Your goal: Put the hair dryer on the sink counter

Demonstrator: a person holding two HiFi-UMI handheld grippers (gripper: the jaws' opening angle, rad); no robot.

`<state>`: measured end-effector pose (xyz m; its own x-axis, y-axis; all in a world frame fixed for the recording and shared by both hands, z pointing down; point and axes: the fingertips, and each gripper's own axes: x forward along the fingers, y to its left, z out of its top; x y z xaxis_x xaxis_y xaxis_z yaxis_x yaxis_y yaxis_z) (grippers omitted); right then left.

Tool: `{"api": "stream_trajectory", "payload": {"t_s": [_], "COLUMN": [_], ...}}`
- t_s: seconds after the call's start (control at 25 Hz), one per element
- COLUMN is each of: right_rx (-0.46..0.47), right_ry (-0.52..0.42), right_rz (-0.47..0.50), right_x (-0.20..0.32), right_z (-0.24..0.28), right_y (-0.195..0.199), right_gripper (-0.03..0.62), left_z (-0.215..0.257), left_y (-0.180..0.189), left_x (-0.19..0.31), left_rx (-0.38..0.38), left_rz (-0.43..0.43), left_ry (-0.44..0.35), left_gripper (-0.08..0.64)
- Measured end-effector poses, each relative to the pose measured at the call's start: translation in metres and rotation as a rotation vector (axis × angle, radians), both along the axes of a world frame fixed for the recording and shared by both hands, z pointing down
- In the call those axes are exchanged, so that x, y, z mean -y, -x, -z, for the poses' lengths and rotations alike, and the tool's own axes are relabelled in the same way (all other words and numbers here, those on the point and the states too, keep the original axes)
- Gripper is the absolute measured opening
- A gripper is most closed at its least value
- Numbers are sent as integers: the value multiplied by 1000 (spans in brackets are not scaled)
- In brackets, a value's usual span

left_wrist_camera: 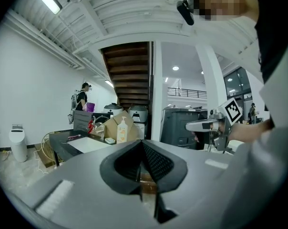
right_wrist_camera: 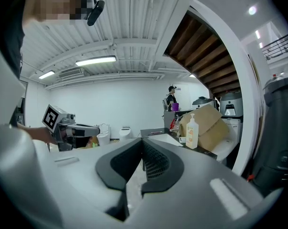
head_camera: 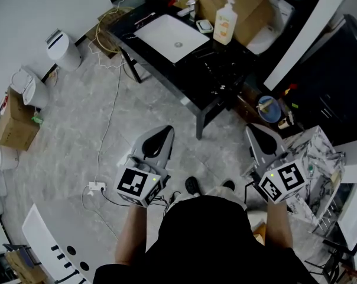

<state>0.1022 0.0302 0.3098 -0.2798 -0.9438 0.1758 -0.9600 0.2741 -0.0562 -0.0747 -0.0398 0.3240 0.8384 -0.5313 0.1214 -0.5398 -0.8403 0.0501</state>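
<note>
The left gripper (head_camera: 164, 131) and the right gripper (head_camera: 253, 129) are held out side by side at waist height over the grey marbled tile floor (head_camera: 78, 129), well apart from each other. Seen along its own jaws, the left gripper (left_wrist_camera: 143, 144) has them closed tip to tip with nothing between them. The right gripper (right_wrist_camera: 143, 142) is likewise fully closed and empty. Each shows in the other's camera, the right gripper (left_wrist_camera: 189, 126) level and pointing left, the left gripper (right_wrist_camera: 97, 128) level and pointing right.

Below them are the wearer's black shoes (head_camera: 192, 186), and to the left a white power strip (head_camera: 97, 187) lies on the floor, its thin cable running up towards the counter.

Ahead stands the black sink counter (head_camera: 166, 64), its near corner pointing at the person. A white rectangular sink basin (head_camera: 172, 37) is set into it towards the left end. Just beside the basin's right edge sits a small pale soap dish (head_camera: 204, 26), and next to that, by the far edge, stands an upright white pump bottle with an orange label (head_camera: 224, 22). A brown cardboard box (head_camera: 249, 2) stands just behind the bottle.

The hair dryer cannot be made out in any view.

Off the counter's left end a white lidded bin (head_camera: 63, 51) stands against the wall. Farthest back, a person with a backpack (left_wrist_camera: 81, 98) stands beyond the counter.
</note>
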Motion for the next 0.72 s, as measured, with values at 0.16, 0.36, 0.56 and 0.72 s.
{"api": "stream_trajectory", "payload": {"t_s": [0.16, 0.36, 0.56, 0.72], "right_rx": [-7, -16, -19, -32], "right_ry": [1, 4, 17, 18], "right_rz": [-10, -21, -32, -21], "right_x": [0, -2, -9, -9], "right_z": [1, 2, 0, -2], "right_y": [-8, -18, -26, -27], "right_gripper": [9, 9, 9, 9], "left_z": [-1, 1, 4, 8], "left_y": [1, -3, -1, 1], "left_x": [4, 9, 9, 10], "left_rx": [4, -3, 5, -2], "left_rz": [21, 30, 55, 77], "left_ry": [16, -1, 14, 5], "left_gripper": [-3, -3, -2, -2]}}
